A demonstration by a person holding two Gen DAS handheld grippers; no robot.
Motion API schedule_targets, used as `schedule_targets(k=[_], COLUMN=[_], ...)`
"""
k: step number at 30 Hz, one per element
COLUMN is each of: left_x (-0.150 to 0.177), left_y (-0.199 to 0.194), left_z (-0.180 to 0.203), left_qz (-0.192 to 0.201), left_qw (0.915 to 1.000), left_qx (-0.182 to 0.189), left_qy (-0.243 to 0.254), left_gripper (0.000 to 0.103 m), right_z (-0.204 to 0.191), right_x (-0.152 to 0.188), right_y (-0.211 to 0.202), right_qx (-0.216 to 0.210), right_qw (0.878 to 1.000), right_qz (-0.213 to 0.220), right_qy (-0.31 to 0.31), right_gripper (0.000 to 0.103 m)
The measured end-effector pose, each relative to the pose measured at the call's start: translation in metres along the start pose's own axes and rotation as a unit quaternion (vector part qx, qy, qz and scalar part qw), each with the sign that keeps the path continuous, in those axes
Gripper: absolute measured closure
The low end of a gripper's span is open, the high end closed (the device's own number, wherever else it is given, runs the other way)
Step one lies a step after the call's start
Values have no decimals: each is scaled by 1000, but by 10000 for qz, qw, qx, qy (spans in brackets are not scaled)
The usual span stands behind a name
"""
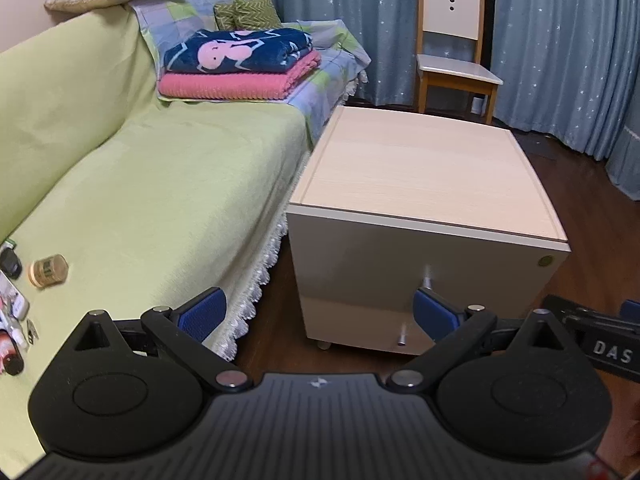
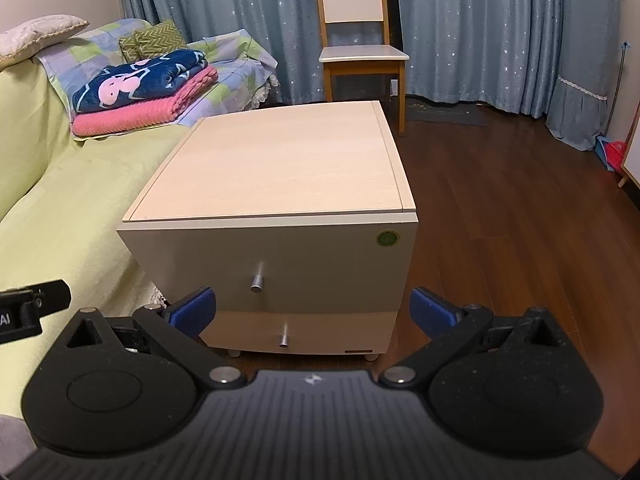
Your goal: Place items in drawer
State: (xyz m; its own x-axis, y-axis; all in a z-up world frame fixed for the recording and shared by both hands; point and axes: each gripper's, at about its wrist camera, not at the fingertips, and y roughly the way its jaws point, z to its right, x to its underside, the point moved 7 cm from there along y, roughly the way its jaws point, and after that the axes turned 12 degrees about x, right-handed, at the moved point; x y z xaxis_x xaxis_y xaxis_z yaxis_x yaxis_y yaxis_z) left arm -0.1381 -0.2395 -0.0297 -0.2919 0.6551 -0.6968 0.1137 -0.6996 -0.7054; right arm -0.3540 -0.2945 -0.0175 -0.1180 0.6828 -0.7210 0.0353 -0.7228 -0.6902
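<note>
Items (image 1: 14, 308) cut off at frame edge

Closed drawer cabinet, small items on the sofa

Pale wooden cabinet (image 2: 276, 216) stands on the floor, both drawers shut; a small jar (image 1: 48, 271) and, seemingly, bottles (image 1: 12, 344) lie on the sofa.

matt pale wood cabinet (image 2: 276, 168) with metal knobs (image 2: 257, 282), glossy dark wood floor (image 2: 500, 220), woven cloth sofa cover (image 1: 160, 184).

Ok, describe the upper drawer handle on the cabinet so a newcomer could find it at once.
Start at the pale wooden two-drawer cabinet standing on the dark floor beside the green-covered sofa. On its front face, below the round green sticker, a short silver metal peg handle sticks out. It is the higher of two; the lower peg handle sits near the base.
</note>
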Motion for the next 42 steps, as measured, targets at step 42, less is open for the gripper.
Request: schedule_targets(k=[42], left_x=[-22], left_y=[38], left_z=[26], left_qz=[-211], left_qw=[9975], left_qx=[332], left_qy=[586], left_gripper=[3], right_z=[14], right_x=[-13], right_y=[28], right_qx=[310], right_qw=[9986], right_qz=[-228], right_qy=[358], right_gripper=[1])
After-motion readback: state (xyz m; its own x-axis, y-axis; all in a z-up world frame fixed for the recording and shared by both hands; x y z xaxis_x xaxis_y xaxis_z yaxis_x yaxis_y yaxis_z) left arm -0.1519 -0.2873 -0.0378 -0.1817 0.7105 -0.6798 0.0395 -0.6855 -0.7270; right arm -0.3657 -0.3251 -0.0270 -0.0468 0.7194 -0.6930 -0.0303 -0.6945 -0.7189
